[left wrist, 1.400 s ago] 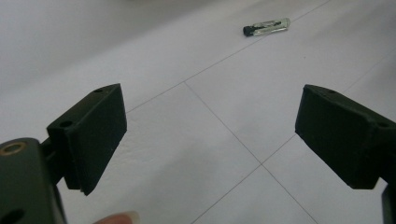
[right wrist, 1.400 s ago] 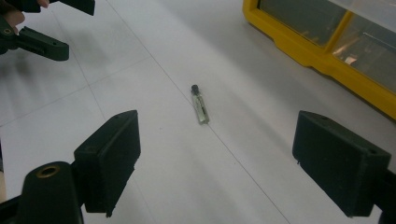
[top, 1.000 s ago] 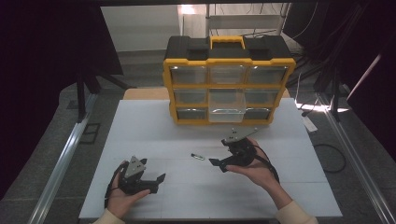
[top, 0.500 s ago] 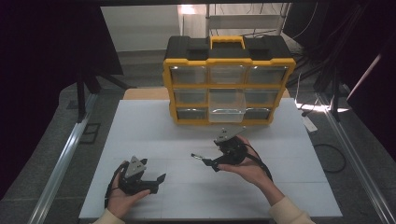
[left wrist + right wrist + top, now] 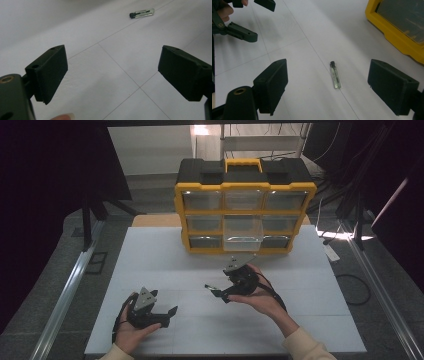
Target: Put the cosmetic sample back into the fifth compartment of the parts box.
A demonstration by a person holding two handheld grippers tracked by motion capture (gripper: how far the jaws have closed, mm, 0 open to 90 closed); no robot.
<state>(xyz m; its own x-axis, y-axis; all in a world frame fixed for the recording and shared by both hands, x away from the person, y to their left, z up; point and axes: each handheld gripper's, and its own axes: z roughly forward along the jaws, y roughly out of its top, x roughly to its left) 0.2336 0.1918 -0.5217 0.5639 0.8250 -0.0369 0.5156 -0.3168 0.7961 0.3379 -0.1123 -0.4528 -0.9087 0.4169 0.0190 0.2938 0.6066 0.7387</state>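
Vial [image 5: 335,78]: one (seemingly glass), between right gripper [image 5: 332,87] open fingers; left gripper [image 5: 112,75] open.

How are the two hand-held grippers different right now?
The right hand-held gripper is over the little vial, which lies between its open jaws; the left hand-held gripper has just bare table between its jaws, and the vial is far off from it. The right one is also nearer the yellow organizer; the left one sits by the table's front edge. Both are black and wide open.
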